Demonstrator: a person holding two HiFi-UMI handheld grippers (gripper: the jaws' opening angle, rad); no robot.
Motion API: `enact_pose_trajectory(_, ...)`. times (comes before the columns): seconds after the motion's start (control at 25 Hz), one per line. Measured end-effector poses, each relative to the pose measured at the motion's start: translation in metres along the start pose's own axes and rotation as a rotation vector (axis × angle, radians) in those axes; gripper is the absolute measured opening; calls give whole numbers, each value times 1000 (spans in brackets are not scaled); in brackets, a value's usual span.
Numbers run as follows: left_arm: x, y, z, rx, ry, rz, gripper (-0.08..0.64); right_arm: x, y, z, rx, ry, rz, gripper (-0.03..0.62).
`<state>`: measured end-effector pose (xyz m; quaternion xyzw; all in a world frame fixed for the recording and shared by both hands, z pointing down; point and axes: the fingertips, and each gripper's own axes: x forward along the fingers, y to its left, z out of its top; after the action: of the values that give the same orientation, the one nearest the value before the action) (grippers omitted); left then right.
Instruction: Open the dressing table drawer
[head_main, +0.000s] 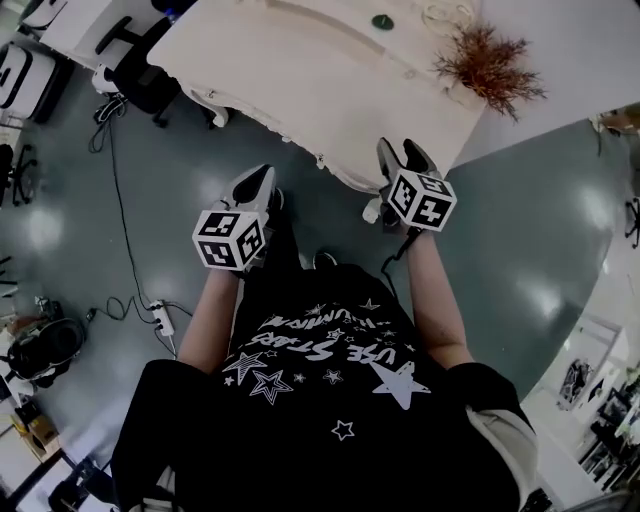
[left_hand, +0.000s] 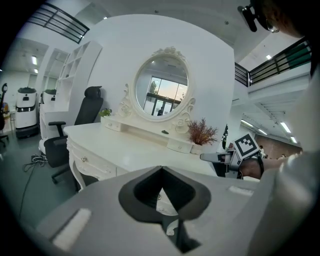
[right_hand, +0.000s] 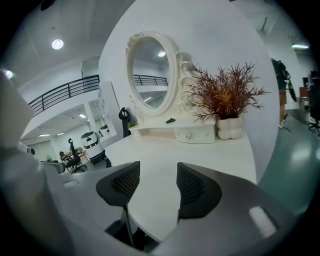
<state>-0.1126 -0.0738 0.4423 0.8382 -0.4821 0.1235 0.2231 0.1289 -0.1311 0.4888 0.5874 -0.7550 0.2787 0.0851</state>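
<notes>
Table: the white dressing table (head_main: 300, 80) fills the top centre of the head view. Its curved front edge runs from the upper left down toward the right of centre.
Mirror: an oval mirror (left_hand: 161, 90) stands upright at the back of the table, upper centre of the left gripper view.
Person: stands facing the table's front edge with both arms held forward. The floor (head_main: 150, 200) shows between the body and the table.
Plant: a dried plant (head_main: 490, 60) stands on the table near its right end, upper right of the head view.
Drawer: the drawer front (left_hand: 95, 167) sits under the tabletop, left of centre in the left gripper view. Its long axis lies along the table's front edge, so I judge the pull runs toward the person.
Right claw: the right claw (right_hand: 157, 182) has its jaws apart with nothing between them. In its own view it looks across the tabletop, above the drawer level. In the head view it sits right at the front edge.
Left claw: the left claw (left_hand: 161, 170) has its tips together and holds nothing. In the head view it sits just short of the edge, over the floor.
Knob: a small knob (left_hand: 84, 160) shows on the drawer front, ahead and left of the left claw and below the table's edge.
Key relation: the drawer lies ahead of and below both claws. The left claw looks better aimed at the knob but would need its jaws parted first.
</notes>
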Motion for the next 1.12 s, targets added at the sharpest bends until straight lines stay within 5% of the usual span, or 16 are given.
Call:
enact_pose_trajectory(0.52, 147, 48, 74, 97, 104, -338, 2, 68, -39, 41, 91, -33, -316, 233)
enact_pose_trajectory(1.12, 259, 73, 110, 192, 211, -544, 2, 138, -89, 66, 161, -36, -567, 215)
